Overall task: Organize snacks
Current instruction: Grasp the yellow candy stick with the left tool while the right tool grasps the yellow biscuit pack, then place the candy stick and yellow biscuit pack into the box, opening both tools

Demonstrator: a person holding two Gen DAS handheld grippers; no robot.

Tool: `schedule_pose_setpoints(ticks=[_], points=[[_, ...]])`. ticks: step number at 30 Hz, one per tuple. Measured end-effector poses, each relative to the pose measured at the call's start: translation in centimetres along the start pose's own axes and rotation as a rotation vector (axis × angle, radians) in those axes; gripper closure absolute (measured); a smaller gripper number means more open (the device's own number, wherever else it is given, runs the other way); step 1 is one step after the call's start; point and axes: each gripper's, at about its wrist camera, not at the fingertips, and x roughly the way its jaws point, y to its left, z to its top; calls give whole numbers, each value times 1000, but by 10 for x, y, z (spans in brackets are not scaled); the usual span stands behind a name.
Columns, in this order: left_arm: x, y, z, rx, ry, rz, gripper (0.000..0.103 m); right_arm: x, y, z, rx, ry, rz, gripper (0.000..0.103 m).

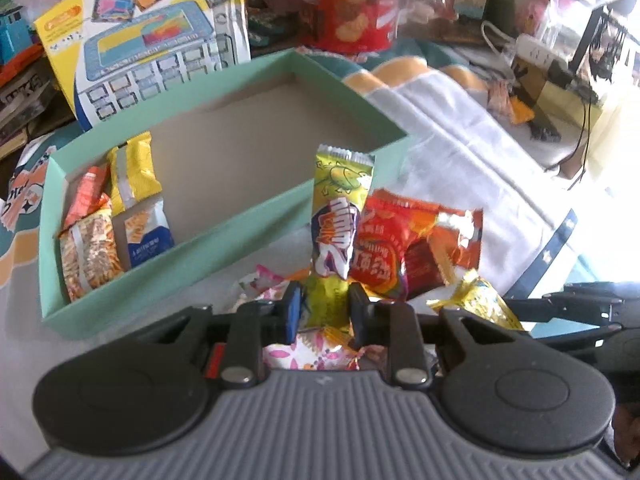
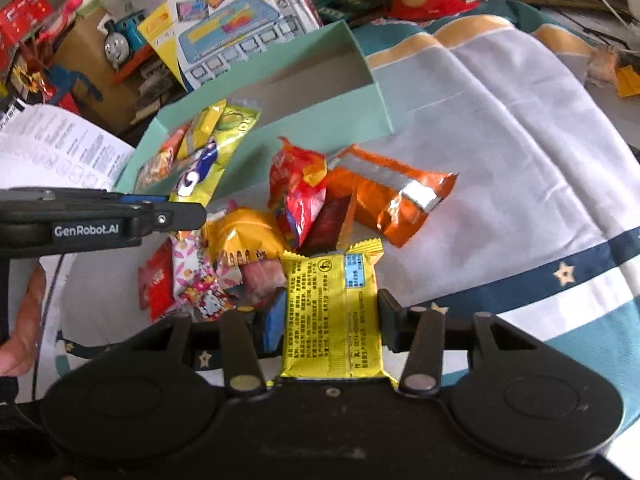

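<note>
Left gripper (image 1: 322, 312) clamped narrow on lime-green candy stick (image 1: 340, 216), stick standing up ahead of fingers, held only at bottom end

Right gripper (image 2: 330, 316) closed on yellow wafer pack (image 2: 332, 312), pack lying flat between pads

Mint box (image 1: 224, 224) ahead-left of left tongs, a few packs already in near corner; loose snack pile (image 2: 312, 208) just ahead of right tongs, on cloth

Risks, as judged: tall stick may swing or slide out of low pinch; slick wrapper may slip; lifted pack could catch neighbours and drag them
</note>
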Motion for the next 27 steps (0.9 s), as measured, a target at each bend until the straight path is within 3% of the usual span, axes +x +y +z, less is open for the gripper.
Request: schedule_pose_setpoints(ticks=[5,12,20,27], points=[[-14,14,10,-42,-42,1,78,-19,-3,18,-1,-52,-4,57],[-13,41,51,-110,-98,55,78,-20,-8,74,18,-132,-18,57],[36,65,107,-163,-81,81,78,31,-2,173,22,-143,-14,57],[106,89,133,-286,-31,34,78,109,27,249,-48,-97,-29,57]])
